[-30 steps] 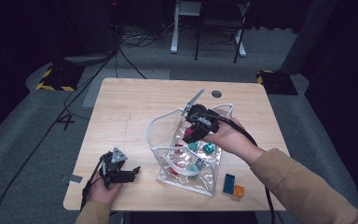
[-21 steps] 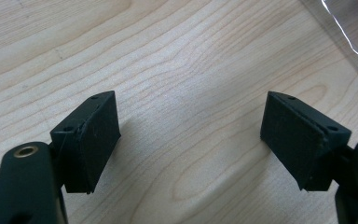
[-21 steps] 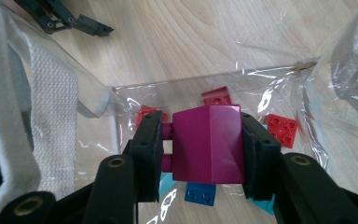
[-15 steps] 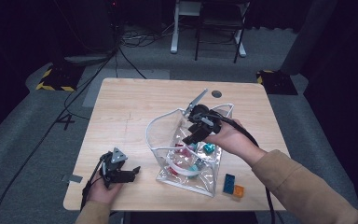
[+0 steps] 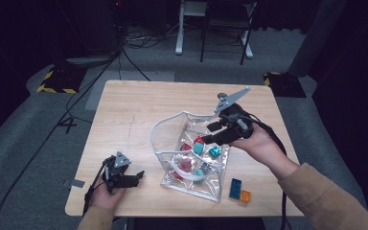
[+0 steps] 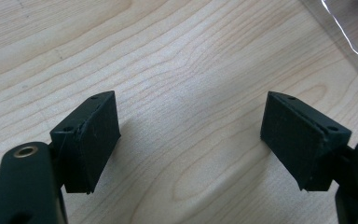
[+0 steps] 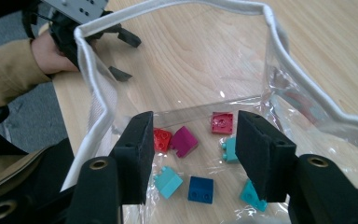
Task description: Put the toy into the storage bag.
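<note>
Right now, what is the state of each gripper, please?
Left gripper: open, holding nothing, over bare table.
Right gripper: open, just opened, nothing held, above the clear bag of blocks.

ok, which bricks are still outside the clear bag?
The blue brick and the orange brick, side by side on the table just right of the bag. All the others lie inside it.
</note>
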A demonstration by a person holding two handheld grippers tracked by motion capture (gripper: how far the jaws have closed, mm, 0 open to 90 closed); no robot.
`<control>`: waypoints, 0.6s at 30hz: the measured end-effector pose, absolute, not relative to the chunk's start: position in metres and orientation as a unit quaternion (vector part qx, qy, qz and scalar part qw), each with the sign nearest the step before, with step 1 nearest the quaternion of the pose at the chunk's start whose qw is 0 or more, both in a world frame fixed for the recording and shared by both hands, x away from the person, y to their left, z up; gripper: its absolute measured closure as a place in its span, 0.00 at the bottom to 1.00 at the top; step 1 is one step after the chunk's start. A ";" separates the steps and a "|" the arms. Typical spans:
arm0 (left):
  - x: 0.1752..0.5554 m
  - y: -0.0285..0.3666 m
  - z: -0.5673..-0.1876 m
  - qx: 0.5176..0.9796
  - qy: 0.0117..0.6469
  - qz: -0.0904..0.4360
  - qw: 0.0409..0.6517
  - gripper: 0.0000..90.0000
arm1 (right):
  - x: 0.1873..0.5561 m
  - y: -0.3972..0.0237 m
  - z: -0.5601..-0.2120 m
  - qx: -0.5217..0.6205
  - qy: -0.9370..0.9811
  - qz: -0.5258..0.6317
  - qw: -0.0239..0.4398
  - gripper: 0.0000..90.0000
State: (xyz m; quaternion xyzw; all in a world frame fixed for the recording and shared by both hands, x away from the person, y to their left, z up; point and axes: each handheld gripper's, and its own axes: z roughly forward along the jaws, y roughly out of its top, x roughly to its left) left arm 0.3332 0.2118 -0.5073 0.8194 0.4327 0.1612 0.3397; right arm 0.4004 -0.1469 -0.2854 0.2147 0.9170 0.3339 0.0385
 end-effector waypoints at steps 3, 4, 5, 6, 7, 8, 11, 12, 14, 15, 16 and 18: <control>0.333 0.212 -0.507 0.819 0.433 0.161 0.340 0.22 | 0.392 -0.162 -0.280 0.217 0.911 0.347 0.043 0.52; 0.333 0.212 -0.507 0.819 0.433 0.161 0.340 0.22 | 0.388 -0.171 -0.276 0.220 0.908 0.354 0.047 0.52; 0.333 0.212 -0.507 0.819 0.433 0.161 0.340 0.22 | 0.388 -0.171 -0.276 0.220 0.908 0.354 0.047 0.52; 0.333 0.212 -0.507 0.819 0.433 0.161 0.340 0.22 | 0.386 -0.175 -0.275 0.221 0.906 0.358 0.050 0.52; 0.333 0.212 -0.507 0.819 0.433 0.161 0.340 0.22 | 0.383 -0.181 -0.272 0.224 0.904 0.362 0.052 0.52; 0.333 0.212 -0.507 0.819 0.433 0.161 0.340 0.22 | 0.382 -0.184 -0.271 0.225 0.902 0.364 0.053 0.52; 0.333 0.212 -0.507 0.819 0.433 0.161 0.340 0.22 | 0.376 -0.200 -0.268 0.232 0.897 0.372 0.062 0.51; 0.333 0.212 -0.507 0.819 0.433 0.161 0.340 0.22 | 0.374 -0.204 -0.268 0.235 0.895 0.374 0.063 0.51; 0.333 0.212 -0.507 0.819 0.433 0.161 0.340 0.22 | 0.367 -0.218 -0.267 0.242 0.890 0.381 0.067 0.50; 0.333 0.212 -0.507 0.819 0.433 0.161 0.340 0.22 | 0.367 -0.218 -0.267 0.242 0.890 0.381 0.067 0.50; 0.333 0.212 -0.507 0.819 0.433 0.161 0.340 0.22 | 0.363 -0.227 -0.268 0.248 0.886 0.385 0.070 0.49; 0.333 0.212 -0.507 0.819 0.433 0.161 0.340 0.22 | 0.360 -0.231 -0.269 0.252 0.884 0.387 0.071 0.49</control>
